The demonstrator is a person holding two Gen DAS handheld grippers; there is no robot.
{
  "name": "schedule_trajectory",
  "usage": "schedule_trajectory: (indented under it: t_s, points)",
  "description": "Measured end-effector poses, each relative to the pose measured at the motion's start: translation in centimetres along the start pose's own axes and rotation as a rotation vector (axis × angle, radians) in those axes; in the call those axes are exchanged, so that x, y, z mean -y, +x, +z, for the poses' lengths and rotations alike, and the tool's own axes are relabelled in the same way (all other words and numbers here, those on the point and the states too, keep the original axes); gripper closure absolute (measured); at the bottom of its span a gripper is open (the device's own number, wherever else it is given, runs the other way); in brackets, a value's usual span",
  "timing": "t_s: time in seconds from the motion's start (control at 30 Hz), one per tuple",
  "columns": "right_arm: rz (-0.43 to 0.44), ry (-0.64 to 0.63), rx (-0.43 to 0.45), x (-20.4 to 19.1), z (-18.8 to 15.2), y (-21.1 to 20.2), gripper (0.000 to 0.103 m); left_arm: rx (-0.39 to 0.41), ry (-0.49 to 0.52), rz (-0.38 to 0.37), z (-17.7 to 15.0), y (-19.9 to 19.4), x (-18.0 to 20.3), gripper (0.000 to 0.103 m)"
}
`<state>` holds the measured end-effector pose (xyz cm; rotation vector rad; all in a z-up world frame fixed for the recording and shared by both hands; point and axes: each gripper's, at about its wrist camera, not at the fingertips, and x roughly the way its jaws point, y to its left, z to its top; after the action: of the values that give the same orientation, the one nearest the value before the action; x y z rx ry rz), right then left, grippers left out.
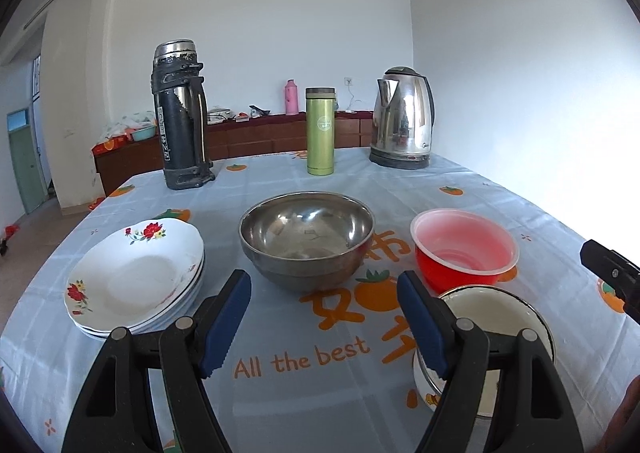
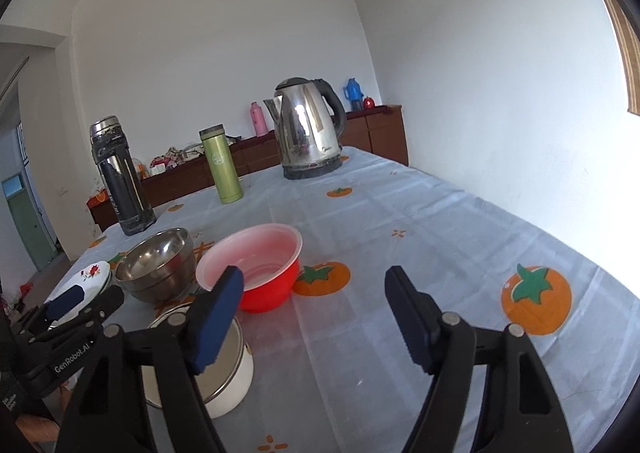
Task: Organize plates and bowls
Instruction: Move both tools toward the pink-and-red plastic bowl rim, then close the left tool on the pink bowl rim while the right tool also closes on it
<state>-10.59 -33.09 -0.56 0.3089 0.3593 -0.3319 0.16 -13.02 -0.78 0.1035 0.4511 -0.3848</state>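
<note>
On the table [image 1: 280, 393], going left to right, the task's pieces stand in a loose row. Farthest left is the stack of plates [image 1: 136, 277], white china with red flowers. It looks stiff, glazed and slick, likely heavy as a pile and breakable, so the safest hold is probably the raised rim of the top plate, one at a time.

Next comes the steel bowl [image 1: 306, 239], well apart from the plates. It should be rigid, fairly light and hard to damage, though its polished wall is slippery; pinching the lip seems best.

To its right sits the red bowl [image 1: 466, 249], a thin plastic one with a pale inside. It is probably very light and will flex, so a gentle grip on the rim should do.

Nearest the camera, just in front of the red bowl, is the white enamel bowl [image 1: 500, 337] with a dark rim. Enamel chips, so it wants setting down softly.

The left tool [image 1: 324, 327] stands wide open with nothing between its pads. Its right pad overlaps the enamel bowl's near rim in the picture; I cannot tell whether it touches. The right tool [image 2: 314, 319] is also open and empty, over bare cloth to the right of the enamel bowl.

The left wrist view shows the whole plate stack and the enamel bowl's inside. The right wrist view shows the left tool from the side, the enamel bowl's outer wall, and the bare stretch of table at right, which could take a stack.
</note>
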Motion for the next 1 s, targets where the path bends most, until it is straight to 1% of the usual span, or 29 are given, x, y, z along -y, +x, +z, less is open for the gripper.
schedule_trajectory:
  t_s: [0.13,0.3,0.53,0.67,0.73,0.8,0.87,0.93,1.0]
  points:
    - [0.018,-0.005,-0.013,-0.2,0.0,0.1,0.037,-0.028,-0.020,-0.026,-0.1,0.2,-0.3,0.026]
    - [0.039,0.001,-0.010,-0.2,0.1,-0.2,0.043,-0.049,-0.057,-0.022,-0.3,0.3,-0.9,0.026]
    - [0.081,0.018,-0.026,-0.2,0.2,-0.1,0.043,-0.064,-0.078,-0.030,-0.3,0.5,-1.3,0.026]
    - [0.106,0.004,-0.040,-0.7,0.3,0.2,0.043,-0.078,-0.093,0.020,0.3,1.3,-2.0,0.026]
    - [0.110,-0.009,-0.056,-0.9,0.2,0.5,0.043,-0.087,-0.124,0.005,0.3,1.4,-2.6,0.026]
    - [0.111,0.001,-0.082,-0.8,0.1,1.0,0.043,-0.100,-0.134,-0.014,0.1,1.5,-2.7,0.026]
    - [0.139,0.039,-0.136,-0.3,-0.1,1.8,0.043,-0.118,-0.135,-0.035,0.0,1.6,-2.6,0.026]
    - [0.151,0.059,-0.151,0.0,-0.3,2.0,0.043,-0.119,-0.130,-0.048,-0.1,1.4,-2.4,0.026]
    - [0.158,0.058,-0.145,0.0,-0.3,1.8,0.043,-0.102,-0.114,-0.056,0.1,1.0,-1.9,0.026]
